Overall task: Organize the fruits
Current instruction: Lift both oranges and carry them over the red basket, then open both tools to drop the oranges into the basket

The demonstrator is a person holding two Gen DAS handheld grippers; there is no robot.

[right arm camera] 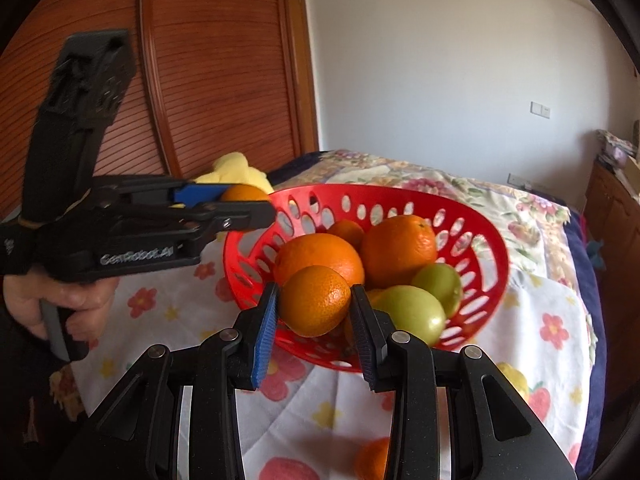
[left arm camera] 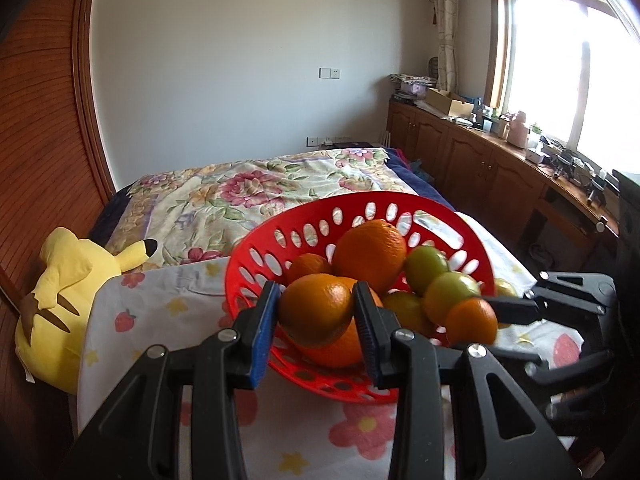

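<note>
Oranges sit tight in both grippers. The left gripper has its blue pads pressed on an orange, one pad on each side. It holds that orange up over the near rim of the red basket. The right gripper squeezes a small orange the same way, also just over the near rim of the basket. From the right wrist view, the left gripper comes in from the left side, and a hand holds its handle.

The red basket has oval holes all around its wall. It stands on a white cloth with red flowers and yellow stars, near the middle of that cloth. Inside it lie two big oranges, one little orange at the back, and some green fruits on the right side. They all touch each other in a pile.

One more orange lies on the cloth by its near edge, outside the basket. A yellow fruit lies on the cloth too, right of the basket.

A yellow stuffed toy leans at the left edge of the cloth. Behind the cloth is a bed with a flowery blanket. Brown cupboards run along the right wall under a bright window.
</note>
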